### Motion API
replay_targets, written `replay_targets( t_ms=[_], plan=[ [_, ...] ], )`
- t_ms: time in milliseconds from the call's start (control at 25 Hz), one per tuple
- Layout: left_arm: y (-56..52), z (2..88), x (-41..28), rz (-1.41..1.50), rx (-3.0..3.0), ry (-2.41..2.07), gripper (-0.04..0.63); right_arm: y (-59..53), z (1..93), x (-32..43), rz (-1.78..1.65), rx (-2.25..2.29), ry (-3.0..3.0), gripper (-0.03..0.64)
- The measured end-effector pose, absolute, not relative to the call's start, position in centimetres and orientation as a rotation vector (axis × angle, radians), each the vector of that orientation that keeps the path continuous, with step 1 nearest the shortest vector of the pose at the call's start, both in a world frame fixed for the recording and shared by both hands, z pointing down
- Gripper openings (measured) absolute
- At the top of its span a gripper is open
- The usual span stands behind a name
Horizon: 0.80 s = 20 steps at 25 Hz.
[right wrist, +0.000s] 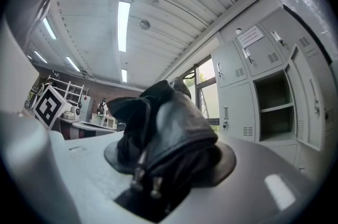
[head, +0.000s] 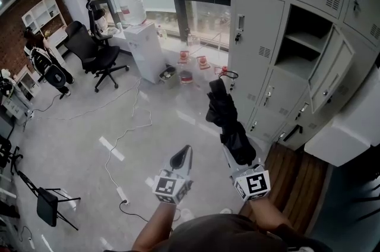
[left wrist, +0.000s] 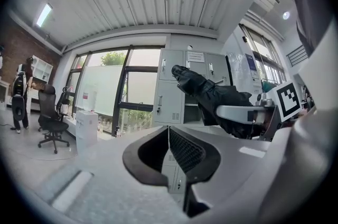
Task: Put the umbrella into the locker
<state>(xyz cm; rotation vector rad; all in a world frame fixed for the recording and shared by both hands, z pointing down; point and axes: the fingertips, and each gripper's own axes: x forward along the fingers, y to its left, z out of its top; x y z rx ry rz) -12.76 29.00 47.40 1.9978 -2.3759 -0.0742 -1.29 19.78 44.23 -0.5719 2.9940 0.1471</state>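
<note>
A folded black umbrella (head: 227, 121) sticks out forward from my right gripper (head: 235, 151), whose jaws are shut on its lower end; its curved handle (head: 228, 74) points toward the lockers. Up close in the right gripper view, the bunched black fabric (right wrist: 169, 130) fills the space between the jaws. The grey locker bank (head: 261, 25) stands ahead on the right, one door (head: 331, 69) swung open on an empty compartment with a shelf (head: 304, 38). My left gripper (head: 181, 157) hangs beside the right one, jaws shut with nothing between them (left wrist: 168, 151).
A white water dispenser (head: 142, 46) and red-labelled containers (head: 193, 59) stand by the window. Black office chairs (head: 89, 52) and a folding chair (head: 50, 203) are on the left. A cable and power strip (head: 122, 192) lie on the floor. A white cabinet (head: 350, 126) sits at right.
</note>
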Motion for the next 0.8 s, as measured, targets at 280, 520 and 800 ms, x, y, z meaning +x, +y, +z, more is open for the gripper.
replay_targets(
  t_ms=[280, 520, 800],
  plan=[
    [26.8, 47.5, -9.9, -0.04, 2.007, -2.414, 0.005, 17.4, 45.1, 1.6, 0.138, -0.573, 3.014, 0.233],
    [26.5, 47.2, -7.9, -0.036, 1.97, -2.438, 0.005, 17.1, 45.5, 3.3, 0.151, -0.534, 3.025, 0.233],
    [25.2, 47.0, -7.1, -0.054, 1.988, -2.456, 0.005, 16.4, 45.2, 4.1, 0.157, -0.51, 3.027, 0.233]
  ],
)
